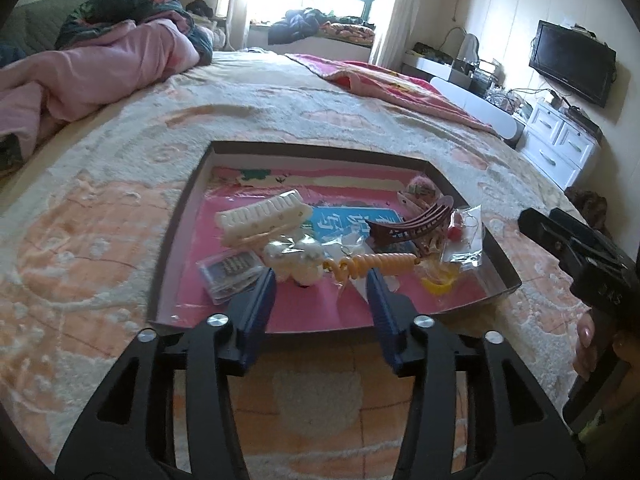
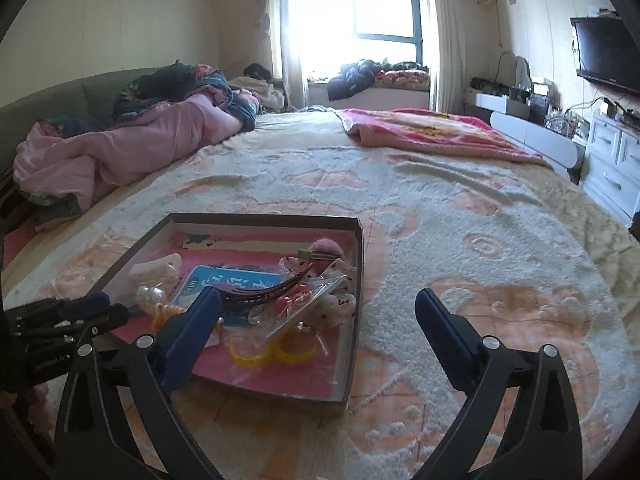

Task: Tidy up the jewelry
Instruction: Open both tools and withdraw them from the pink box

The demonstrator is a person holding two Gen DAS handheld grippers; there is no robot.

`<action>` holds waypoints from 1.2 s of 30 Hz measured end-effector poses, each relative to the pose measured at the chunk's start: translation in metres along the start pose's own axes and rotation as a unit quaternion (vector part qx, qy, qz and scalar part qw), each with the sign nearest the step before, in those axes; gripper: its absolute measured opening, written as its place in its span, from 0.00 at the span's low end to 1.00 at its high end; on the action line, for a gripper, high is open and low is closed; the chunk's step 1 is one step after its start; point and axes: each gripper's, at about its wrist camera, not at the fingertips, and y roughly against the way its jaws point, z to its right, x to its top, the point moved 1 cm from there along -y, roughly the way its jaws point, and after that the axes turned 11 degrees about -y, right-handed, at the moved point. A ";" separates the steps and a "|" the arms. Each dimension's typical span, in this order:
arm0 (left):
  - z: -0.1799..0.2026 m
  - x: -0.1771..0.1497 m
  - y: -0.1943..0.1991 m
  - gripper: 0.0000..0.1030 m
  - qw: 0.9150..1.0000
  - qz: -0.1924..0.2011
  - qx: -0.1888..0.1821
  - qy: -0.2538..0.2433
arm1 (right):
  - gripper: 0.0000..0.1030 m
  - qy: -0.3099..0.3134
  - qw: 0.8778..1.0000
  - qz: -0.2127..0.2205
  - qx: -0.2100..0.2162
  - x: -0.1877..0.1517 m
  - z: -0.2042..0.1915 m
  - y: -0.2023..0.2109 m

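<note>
A shallow cardboard tray [image 1: 182, 216] with a pink lining sits on a fleecy peach-and-cream blanket [image 1: 100, 208] on a bed. It holds a loose heap of hair accessories and jewellery, several pieces in clear plastic bags.

The left gripper [image 1: 322, 280] hangs over the tray's near edge, its blue jaws open and holding nothing. Between and just beyond its tips lies an orange spiral hair tie [image 1: 378, 263]. To the left of that sit a bagged white pearl hair piece [image 1: 294, 258] and a small clear plastic case [image 1: 230, 274]. A cream claw clip [image 1: 262, 218] lies farther back on the left, and a dark red comb-shaped hair clip [image 1: 408, 226] lies farther back on the right.

The right gripper [image 2: 318, 306] is spread wide and empty. Its left jaw stands over the tray's near side and its right jaw over bare blanket, well to the right of the tray. Yellow rings [image 2: 290, 350] lie near the tray's near right corner, beside a clear bag with red beads [image 2: 298, 294].

The likely trouble is the crowding. The pieces overlap, so closing on the spiral tie could also pinch a neighbouring bag and drag it along. The slick plastic may slip from the jaws. The soft bedding could let the light tray tilt or slide if pressed down at its edge.
</note>
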 end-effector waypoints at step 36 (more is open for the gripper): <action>0.021 -0.049 0.102 0.89 0.989 0.116 0.080 -0.040 | 0.94 0.029 0.993 0.116 0.008 -0.072 -0.023 0.119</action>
